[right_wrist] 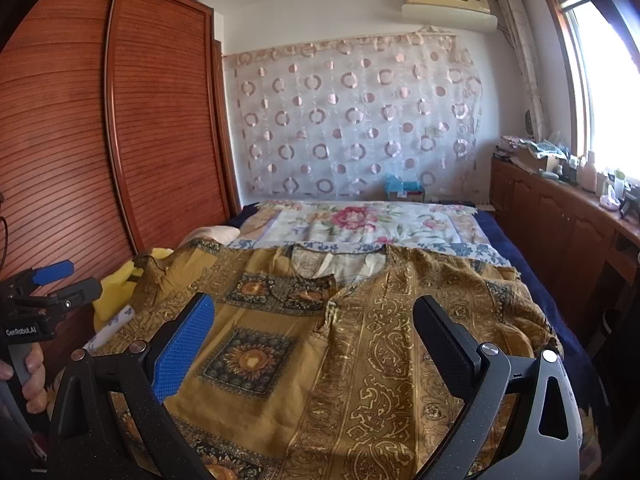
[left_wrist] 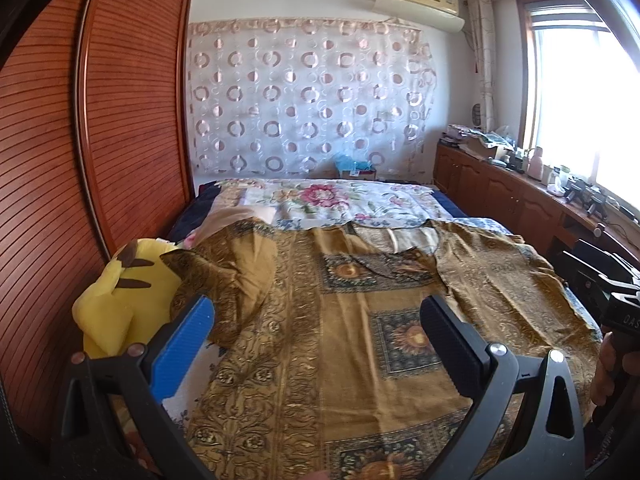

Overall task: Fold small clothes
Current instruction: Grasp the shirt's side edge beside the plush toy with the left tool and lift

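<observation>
Bedroom: bed (right_wrist: 532, 280) with floral sheet (right_wrist: 360, 220), louvred wooden wardrobe (left_wrist: 132, 120) on the left, window (left_wrist: 580, 100) on the right. Yellow plush toy (left_wrist: 120, 292) partly under a sleeve. Mustard patterned shirt (right_wrist: 320, 340) lies spread flat, hem cut off below. Left gripper (left_wrist: 316, 340) and right gripper (right_wrist: 312, 344) both spread wide, hovering over it, empty.

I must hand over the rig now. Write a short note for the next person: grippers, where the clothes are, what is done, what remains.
Left gripper: open, empty, above the garment.
Right gripper: open, empty, also above it.
The mustard patterned shirt lies spread flat on the bed, neckline toward the far wall; its left sleeve lies against a yellow plush toy.
Done: shirt laid out. No fold visible.
Left: all folding, probably sleeves first.
</observation>
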### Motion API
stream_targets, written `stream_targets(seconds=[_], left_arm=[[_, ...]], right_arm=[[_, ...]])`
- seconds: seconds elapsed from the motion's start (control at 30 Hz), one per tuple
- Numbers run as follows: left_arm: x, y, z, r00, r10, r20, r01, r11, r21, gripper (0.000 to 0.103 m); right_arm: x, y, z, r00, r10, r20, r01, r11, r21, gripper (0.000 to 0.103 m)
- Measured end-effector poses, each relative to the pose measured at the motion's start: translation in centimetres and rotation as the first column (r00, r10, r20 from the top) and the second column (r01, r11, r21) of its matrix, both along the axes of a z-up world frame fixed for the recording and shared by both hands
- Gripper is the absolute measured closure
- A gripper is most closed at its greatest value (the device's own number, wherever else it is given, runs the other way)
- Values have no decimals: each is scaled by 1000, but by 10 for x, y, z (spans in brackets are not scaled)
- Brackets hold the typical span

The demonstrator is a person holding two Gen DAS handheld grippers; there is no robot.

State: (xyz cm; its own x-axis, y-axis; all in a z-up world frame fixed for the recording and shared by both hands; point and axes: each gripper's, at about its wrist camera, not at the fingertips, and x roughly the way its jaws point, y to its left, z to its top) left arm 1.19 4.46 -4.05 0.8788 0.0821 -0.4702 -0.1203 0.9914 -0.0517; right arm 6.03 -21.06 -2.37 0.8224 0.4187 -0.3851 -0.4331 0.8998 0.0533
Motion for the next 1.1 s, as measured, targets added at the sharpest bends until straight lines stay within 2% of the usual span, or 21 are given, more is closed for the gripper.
stream_targets(seconds=[0.13, 0.3, 0.47, 0.9, 0.93, 1.1], left_arm=[[6, 14, -12, 999, 41, -19, -41, 999, 28, 0], [11, 39, -28, 997, 26, -74, -26, 1000, 4, 0], [19, 66, -44, 991, 53, -122, -53, 999, 6, 0], [64, 142, -84, 965, 62, -254, -94, 989, -113, 0], [68, 147, -86, 962, 57, -267, -94, 987, -129, 7], [90, 162, -95, 949, -3, -316, -71, 972, -223, 15]], right_arm=[[7, 8, -13, 1000, 5, -21, -6, 1000, -31, 2], [20, 13, -35, 995, 40, -95, -41, 999, -17, 2], [32, 24, -57, 986, 80, -143, -86, 996, -35, 2], [40, 49, -77, 978, 131, -162, -152, 981, -125, 2], [40, 51, -78, 977, 133, -164, -155, 979, -131, 2], [42, 52, -86, 972, 132, -194, -160, 978, -132, 2]])
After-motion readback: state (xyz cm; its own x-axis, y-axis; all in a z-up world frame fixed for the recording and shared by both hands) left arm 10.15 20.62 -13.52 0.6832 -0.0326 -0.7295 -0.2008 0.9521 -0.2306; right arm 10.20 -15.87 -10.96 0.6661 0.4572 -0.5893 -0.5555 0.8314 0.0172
